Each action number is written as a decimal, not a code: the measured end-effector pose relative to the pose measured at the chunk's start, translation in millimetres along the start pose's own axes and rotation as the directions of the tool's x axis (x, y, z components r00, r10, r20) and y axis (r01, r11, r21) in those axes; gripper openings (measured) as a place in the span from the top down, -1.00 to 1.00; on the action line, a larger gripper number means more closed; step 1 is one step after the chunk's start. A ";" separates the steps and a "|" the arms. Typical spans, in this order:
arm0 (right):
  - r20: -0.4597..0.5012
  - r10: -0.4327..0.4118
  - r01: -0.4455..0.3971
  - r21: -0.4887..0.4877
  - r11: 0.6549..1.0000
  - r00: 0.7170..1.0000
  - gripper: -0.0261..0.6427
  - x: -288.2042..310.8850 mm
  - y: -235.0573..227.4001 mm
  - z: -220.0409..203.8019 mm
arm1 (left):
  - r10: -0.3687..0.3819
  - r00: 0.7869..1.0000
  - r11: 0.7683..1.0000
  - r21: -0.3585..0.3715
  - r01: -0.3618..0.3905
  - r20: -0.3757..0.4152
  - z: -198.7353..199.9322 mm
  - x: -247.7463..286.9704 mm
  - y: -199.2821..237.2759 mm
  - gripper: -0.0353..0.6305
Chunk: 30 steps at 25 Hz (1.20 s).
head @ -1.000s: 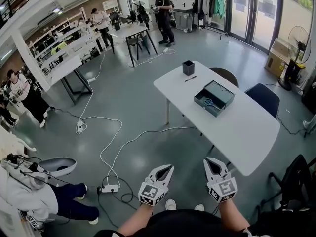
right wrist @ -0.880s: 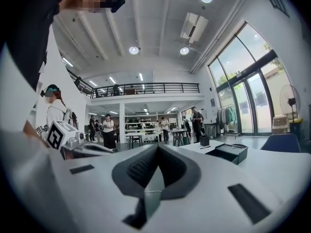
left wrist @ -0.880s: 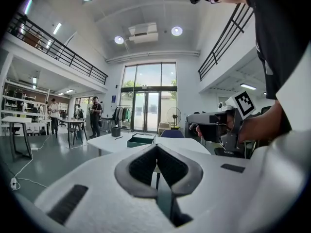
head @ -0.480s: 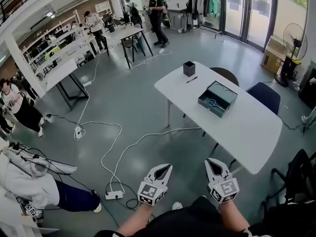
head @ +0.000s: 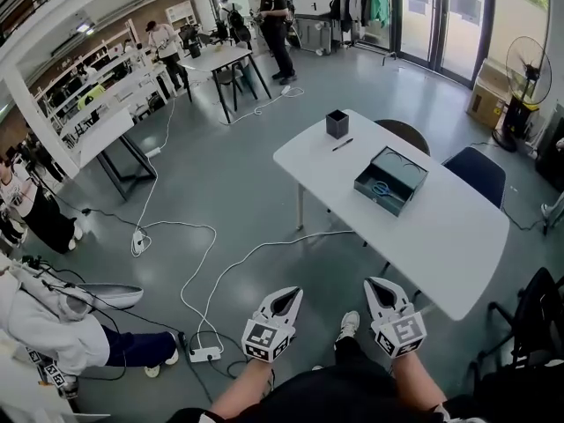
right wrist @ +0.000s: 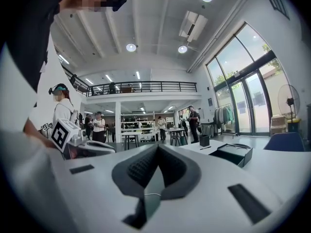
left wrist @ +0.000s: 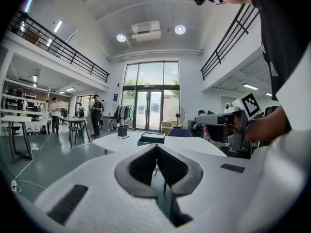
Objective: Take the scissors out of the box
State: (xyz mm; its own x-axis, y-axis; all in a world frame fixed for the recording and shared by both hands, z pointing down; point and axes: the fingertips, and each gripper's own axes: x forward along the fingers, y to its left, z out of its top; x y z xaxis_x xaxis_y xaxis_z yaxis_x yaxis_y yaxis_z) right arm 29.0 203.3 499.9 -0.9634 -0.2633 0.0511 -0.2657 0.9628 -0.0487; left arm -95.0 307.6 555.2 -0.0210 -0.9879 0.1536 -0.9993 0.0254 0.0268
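Observation:
A dark teal open box lies on the white table, and blue-handled scissors rest inside it. In the left gripper view the box is far ahead; in the right gripper view the box is ahead to the right. My left gripper and right gripper hover side by side over the floor, well short of the table. Both are shut with nothing in them, the left gripper's and the right gripper's jaw tips meeting.
A black pen holder and a pen sit at the table's far end. Two chairs stand behind the table. Cables and a power strip lie on the floor at left. A person crouches at lower left.
Both grippers have travelled forward over the floor together, still shut. A shoe now shows between them, and the table sits slightly closer.

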 end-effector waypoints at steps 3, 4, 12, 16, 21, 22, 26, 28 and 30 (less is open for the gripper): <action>0.022 -0.003 0.003 -0.003 1.000 1.000 0.90 16.3 -26.2 11.2 | -0.002 1.000 1.000 0.016 0.002 -0.009 7.8 26.5 12.1 0.85; 0.024 -0.004 0.004 0.000 1.000 1.000 0.90 23.1 -36.7 13.2 | -0.004 1.000 1.000 0.025 0.004 -0.012 11.7 37.2 17.0 0.85; -0.018 0.015 -0.014 0.020 1.000 1.000 0.90 85.3 -110.9 10.6 | -0.016 1.000 0.999 0.038 0.016 -0.010 38.5 133.1 51.2 0.85; -0.056 0.035 -0.034 0.018 0.999 0.998 0.90 108.4 -151.5 4.8 | -0.044 0.999 0.998 0.051 0.044 -0.010 52.3 183.2 54.9 0.85; -0.064 0.026 -0.023 0.035 0.999 0.998 0.90 129.6 -201.5 1.0 | -0.069 0.998 0.995 0.077 0.070 -0.013 67.5 237.8 59.4 0.85; -0.061 0.027 -0.025 0.037 0.999 0.998 0.90 134.8 -209.0 1.6 | -0.069 0.997 0.995 0.074 0.070 -0.019 66.3 248.5 62.1 0.85; -0.063 0.039 -0.037 0.038 0.999 0.997 0.90 153.8 -238.6 -0.3 | -0.077 0.995 0.995 0.065 0.081 -0.056 57.4 291.3 67.7 0.85; -0.070 0.046 -0.044 0.043 0.998 0.996 0.90 159.9 -252.3 -2.0 | -0.089 0.994 0.994 0.064 0.094 -0.068 54.6 310.4 65.2 0.85; -0.073 0.056 -0.052 0.046 0.998 0.996 0.90 165.8 -262.8 -3.4 | -0.108 0.990 0.990 0.077 0.115 -0.085 52.3 328.2 61.8 0.85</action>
State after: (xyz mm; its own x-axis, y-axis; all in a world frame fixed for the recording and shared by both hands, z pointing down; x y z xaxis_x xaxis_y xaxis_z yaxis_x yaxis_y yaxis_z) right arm -60.7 -93.2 524.6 -0.9714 -0.2041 0.1212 -0.2162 0.9715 -0.0972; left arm -165.2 -23.1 555.7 0.0899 -0.9683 0.2332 -0.9945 -0.1001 -0.0319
